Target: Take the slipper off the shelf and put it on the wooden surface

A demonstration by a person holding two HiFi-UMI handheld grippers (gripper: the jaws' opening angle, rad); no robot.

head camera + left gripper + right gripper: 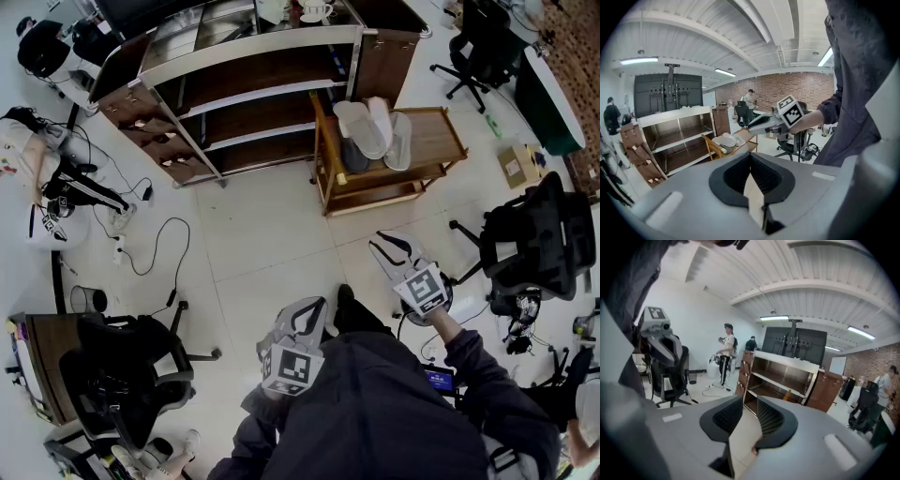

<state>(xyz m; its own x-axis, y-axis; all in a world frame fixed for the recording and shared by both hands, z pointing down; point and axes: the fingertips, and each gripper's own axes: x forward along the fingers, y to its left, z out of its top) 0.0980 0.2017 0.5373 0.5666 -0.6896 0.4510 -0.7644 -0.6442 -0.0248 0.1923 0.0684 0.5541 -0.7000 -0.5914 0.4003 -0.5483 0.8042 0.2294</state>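
A person stands on a pale tiled floor, holding a gripper in each hand, both well apart from the furniture. The left gripper (307,319) has its fingers clenched together on nothing, as its own view confirms (751,165). The right gripper (388,250) is held further forward, its fingers slightly released with only floor visible in the gap (746,414). White slippers (371,127) lie on top of a small wooden cart (442,131), at the edge nearest a tall open shelving unit (246,71). Black office chairs (536,234) stand around.
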